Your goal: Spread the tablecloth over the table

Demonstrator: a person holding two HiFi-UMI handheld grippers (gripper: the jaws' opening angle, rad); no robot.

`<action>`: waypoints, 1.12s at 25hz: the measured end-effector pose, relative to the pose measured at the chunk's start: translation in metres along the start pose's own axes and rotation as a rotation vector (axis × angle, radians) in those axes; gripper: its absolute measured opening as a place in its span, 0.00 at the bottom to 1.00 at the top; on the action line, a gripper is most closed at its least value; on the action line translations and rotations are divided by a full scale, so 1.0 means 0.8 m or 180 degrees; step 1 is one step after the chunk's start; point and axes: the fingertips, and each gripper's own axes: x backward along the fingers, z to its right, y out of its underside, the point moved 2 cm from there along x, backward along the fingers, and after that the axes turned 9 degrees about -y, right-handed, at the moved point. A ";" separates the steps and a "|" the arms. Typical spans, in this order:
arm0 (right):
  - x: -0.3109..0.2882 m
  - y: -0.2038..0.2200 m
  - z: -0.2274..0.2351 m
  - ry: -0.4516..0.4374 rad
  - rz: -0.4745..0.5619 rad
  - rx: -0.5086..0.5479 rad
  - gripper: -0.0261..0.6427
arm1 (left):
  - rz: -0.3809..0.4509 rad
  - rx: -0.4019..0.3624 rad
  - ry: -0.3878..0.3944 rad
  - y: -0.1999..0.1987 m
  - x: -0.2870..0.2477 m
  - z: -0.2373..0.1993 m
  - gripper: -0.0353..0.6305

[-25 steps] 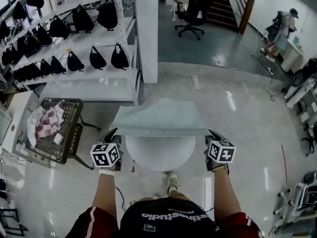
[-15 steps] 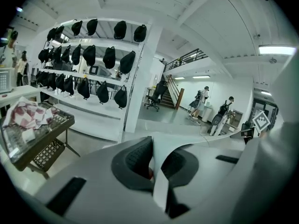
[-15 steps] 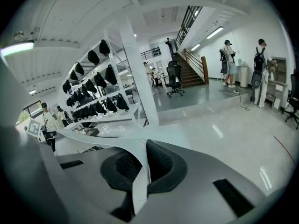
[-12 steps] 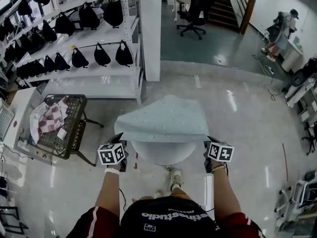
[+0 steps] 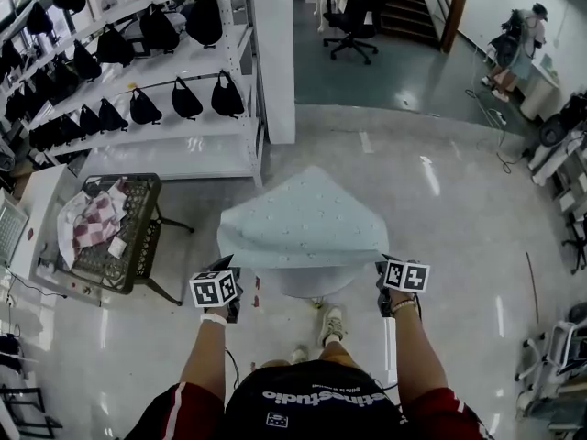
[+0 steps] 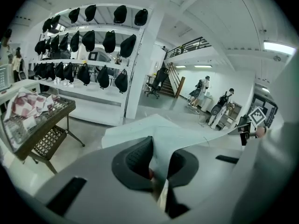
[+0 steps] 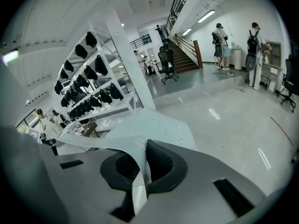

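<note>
A pale blue tablecloth [image 5: 301,221] with small dots is stretched between my two grippers and covers most of the round white table [image 5: 316,284], whose near rim shows under the cloth's front edge. My left gripper [image 5: 229,287] is shut on the cloth's near left corner [image 6: 156,160]. My right gripper [image 5: 383,280] is shut on the near right corner [image 7: 138,164]. In the left gripper view the tablecloth [image 6: 154,129] fans out ahead of the jaws; in the right gripper view the tablecloth [image 7: 152,127] does the same. The far corner points away from me.
A dark mesh cart [image 5: 128,236] holding checked cloths [image 5: 87,223] stands at the left. White shelving [image 5: 138,71] with black bags and a white pillar [image 5: 273,53] lie beyond. An office chair [image 5: 353,12] and a person [image 5: 518,49] are far off. My foot [image 5: 332,324] is near the table.
Both grippers have sunk and come toward me with the cloth. The cloth has dropped over the table, hiding most of the white top that showed before.
</note>
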 end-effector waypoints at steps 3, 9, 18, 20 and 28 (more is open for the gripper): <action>-0.004 0.013 0.005 0.0031 -0.0073 -0.0045 0.08 | -0.0081 -0.0011 0.0007 0.016 -0.002 -0.001 0.09; 0.003 0.037 0.008 0.0145 -0.0160 0.0187 0.11 | -0.0176 -0.0075 0.0042 0.033 -0.001 -0.002 0.09; 0.042 0.065 -0.007 0.0415 -0.0428 0.0791 0.17 | -0.0231 0.0041 0.0087 0.048 0.007 -0.015 0.09; 0.053 0.070 -0.006 0.0360 -0.0450 0.0745 0.17 | -0.0215 0.0100 0.0101 0.049 0.007 -0.012 0.09; 0.067 0.083 -0.006 0.0235 -0.0437 0.0650 0.11 | -0.0196 0.0131 0.0052 0.056 0.015 -0.009 0.09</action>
